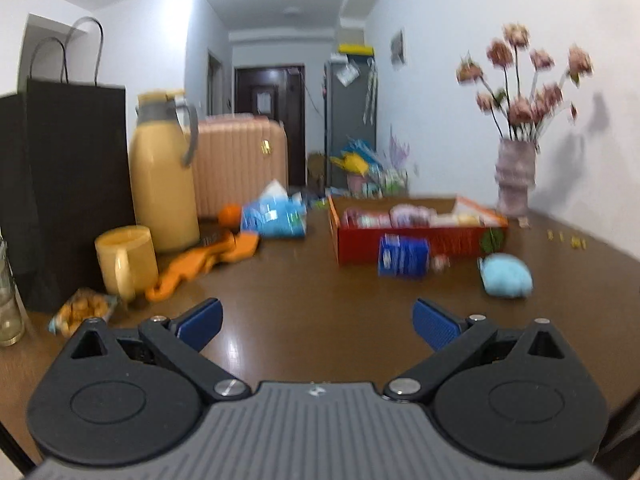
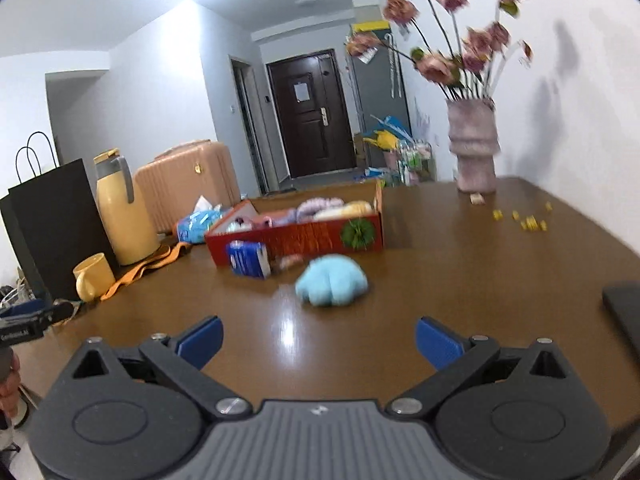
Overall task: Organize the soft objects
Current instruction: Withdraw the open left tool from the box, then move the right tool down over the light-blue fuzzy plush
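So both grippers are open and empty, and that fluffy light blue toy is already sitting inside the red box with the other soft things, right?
Not quite. Both the left gripper and the right gripper are open and empty, but the light blue toy is not inside the red box. It lies on the brown table in front of the box, as the right wrist view shows.

Left tongs (image 1: 317,322) gape empty above the brown table (image 1: 320,292), light-blue plush (image 1: 507,276) ahead right.

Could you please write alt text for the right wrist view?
The open right gripper hovers over a brown table, facing a light blue plush toy. Behind it is a red box of soft items.
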Demonstrator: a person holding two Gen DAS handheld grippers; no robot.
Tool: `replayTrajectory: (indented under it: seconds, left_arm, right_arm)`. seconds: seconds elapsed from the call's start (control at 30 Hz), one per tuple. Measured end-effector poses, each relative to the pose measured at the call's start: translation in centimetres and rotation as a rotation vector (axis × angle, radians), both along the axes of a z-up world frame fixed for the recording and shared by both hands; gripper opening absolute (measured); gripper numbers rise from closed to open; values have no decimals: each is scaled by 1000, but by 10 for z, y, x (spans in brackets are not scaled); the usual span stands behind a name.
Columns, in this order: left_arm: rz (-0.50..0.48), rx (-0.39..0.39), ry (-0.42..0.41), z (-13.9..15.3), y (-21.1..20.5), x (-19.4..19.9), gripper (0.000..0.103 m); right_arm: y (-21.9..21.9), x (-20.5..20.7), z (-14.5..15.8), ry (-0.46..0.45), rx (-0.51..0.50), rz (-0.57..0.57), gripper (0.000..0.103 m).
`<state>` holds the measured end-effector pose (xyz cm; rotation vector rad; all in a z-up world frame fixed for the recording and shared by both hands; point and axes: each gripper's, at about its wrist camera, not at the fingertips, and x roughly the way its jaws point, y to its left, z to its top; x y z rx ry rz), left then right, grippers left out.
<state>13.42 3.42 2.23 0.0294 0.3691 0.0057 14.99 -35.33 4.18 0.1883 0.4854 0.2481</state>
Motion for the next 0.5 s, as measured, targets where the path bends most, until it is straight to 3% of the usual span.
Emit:
replayTrajectory:
  seconds: [0.1,0.2,0.5]
  left_arm:
    - [6,36,35,-8,-7,6,103]
    - [-22,7,38,-7,-13,14,103]
    - [-72,3,97,-17,-41,60,103]
  right_arm:
    - [-4,-10,-16,29,26,-23,103]
    - [-9,-7,-24,42,36,-57,103]
    - [-20,38,-44,91,43,-65,102]
